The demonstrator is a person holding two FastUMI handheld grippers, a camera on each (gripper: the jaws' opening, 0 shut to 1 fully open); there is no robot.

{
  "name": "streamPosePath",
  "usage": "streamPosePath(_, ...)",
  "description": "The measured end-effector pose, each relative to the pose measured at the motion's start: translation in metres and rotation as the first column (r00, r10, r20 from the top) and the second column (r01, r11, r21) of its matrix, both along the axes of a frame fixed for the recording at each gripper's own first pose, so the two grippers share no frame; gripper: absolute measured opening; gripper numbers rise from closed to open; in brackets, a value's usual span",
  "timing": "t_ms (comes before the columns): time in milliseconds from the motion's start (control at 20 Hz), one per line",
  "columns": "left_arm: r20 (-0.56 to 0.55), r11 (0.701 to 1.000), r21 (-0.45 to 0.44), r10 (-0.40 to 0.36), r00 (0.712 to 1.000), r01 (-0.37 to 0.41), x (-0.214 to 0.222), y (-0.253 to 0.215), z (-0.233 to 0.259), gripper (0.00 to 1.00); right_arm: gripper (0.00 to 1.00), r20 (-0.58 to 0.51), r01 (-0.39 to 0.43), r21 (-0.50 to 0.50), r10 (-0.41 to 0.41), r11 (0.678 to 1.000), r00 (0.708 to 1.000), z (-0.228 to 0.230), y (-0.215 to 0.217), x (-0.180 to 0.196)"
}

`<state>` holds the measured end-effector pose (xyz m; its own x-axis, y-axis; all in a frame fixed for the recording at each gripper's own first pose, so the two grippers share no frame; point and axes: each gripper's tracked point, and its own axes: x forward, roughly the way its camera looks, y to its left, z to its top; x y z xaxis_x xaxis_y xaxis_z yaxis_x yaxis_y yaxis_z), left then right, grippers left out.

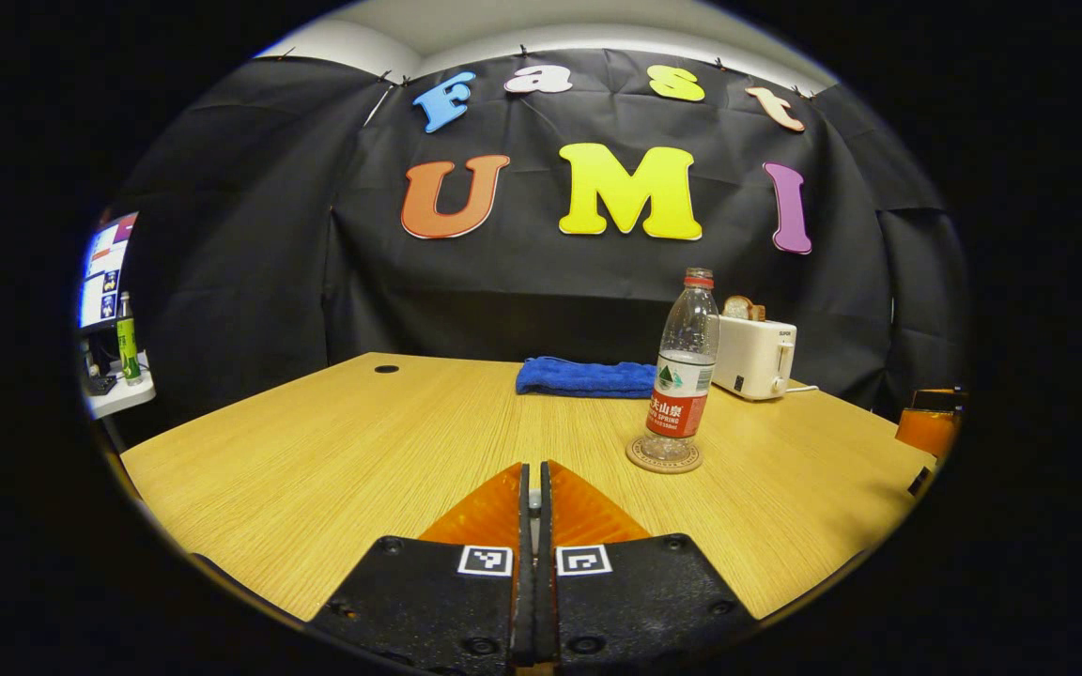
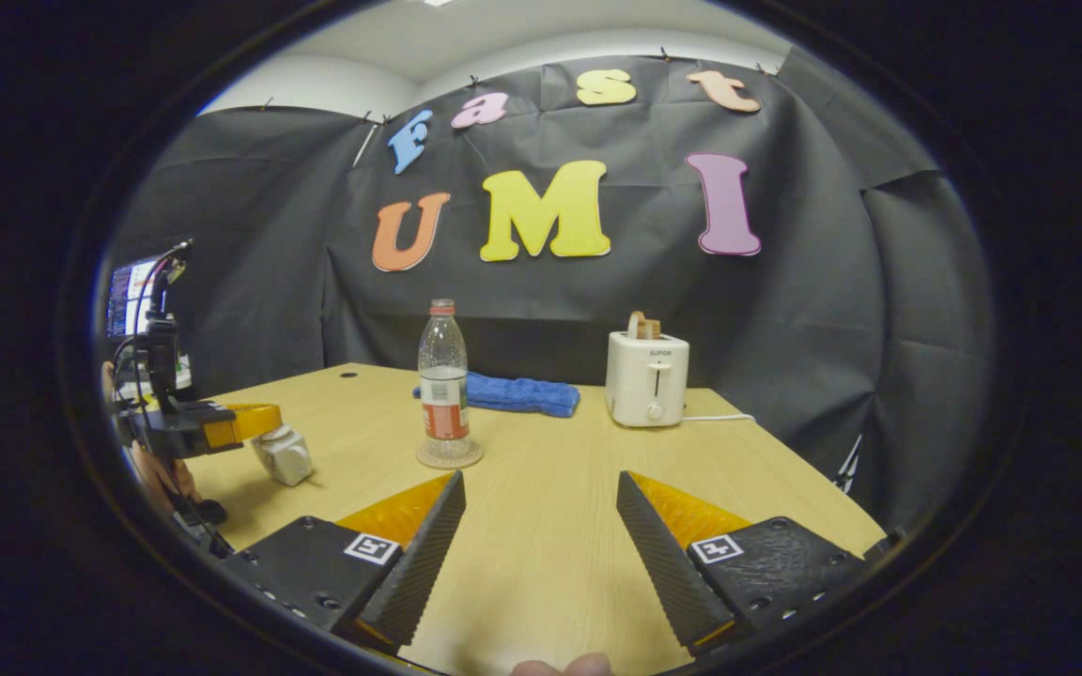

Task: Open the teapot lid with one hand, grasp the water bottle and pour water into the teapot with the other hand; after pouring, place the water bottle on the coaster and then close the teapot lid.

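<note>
left gripper (image 1: 534,498) closed, right gripper (image 2: 541,526) spread – apart

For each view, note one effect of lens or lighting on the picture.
Left gripper view: the fisheye bows the table's edges, while the water bottle stays sharp. Right gripper view: the left gripper casts a soft shadow on the table; the toaster looks evenly lit.

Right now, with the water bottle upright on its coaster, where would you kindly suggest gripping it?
Grip the water bottle around its labelled middle, coming level from the near side with the open right tongs; it stands upright, clear of the towel.
</note>
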<state>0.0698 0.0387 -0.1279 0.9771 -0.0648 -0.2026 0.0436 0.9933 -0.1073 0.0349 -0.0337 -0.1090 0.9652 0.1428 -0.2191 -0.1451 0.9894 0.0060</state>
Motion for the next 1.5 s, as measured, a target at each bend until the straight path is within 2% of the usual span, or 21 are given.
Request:
streamPosePath(150, -0.004, 1.0, -0.011, 0.026, 1.0, -0.026, 0.001, 0.001, 0.001, 0.07, 0.94, 0.01, 0.006, 0.001, -0.006, 1.0, 1.0, 0.003, -0.002, -0.004)
streamPosePath(250, -0.007, 0.999, 0.002, 0.045, 0.999, -0.045, 0.0, 0.006, 0.0, 0.21, 0.96, 0.016, 0.008, 0.007, -0.008, 1.0, 1.0, 0.006, -0.002, -0.005)
streamPosePath(400, -0.002, 0.997, -0.002, 0.078, 0.997, -0.078, -0.004, 0.01, 0.01, 1.0, 0.94, 0.028, 0.017, 0.012, -0.017, 1.0, 0.999, 0.01, -0.004, -0.01)
streamPosePath(650, 0.11, 0.995, -0.005, 0.099, 0.989, -0.1, -0.016, 0.004, 0.082, 0.99, 0.96, 0.08, 0.093, 0.04, -0.096, 0.995, 0.992, 0.036, -0.018, -0.008)
streamPosePath(850, 0.166, 0.995, 0.048, 0.079, 0.983, -0.088, -0.034, -0.013, 0.128, 0.99, 0.96, 0.125, 0.146, 0.064, -0.153, 0.987, 0.98, 0.068, -0.029, -0.009)
streamPosePath(1150, 0.184, 0.993, 0.08, 0.065, 0.981, -0.081, -0.075, -0.037, 0.149, 0.99, 0.94, 0.195, 0.156, 0.026, -0.158, 0.987, 0.968, 0.107, -0.024, -0.022)
streamPosePath(1500, 0.205, 0.994, 0.095, 0.029, 0.978, -0.049, -0.09, -0.051, 0.152, 0.98, 0.96, 0.194, 0.165, 0.012, -0.164, 0.986, 0.967, 0.113, -0.009, -0.042)
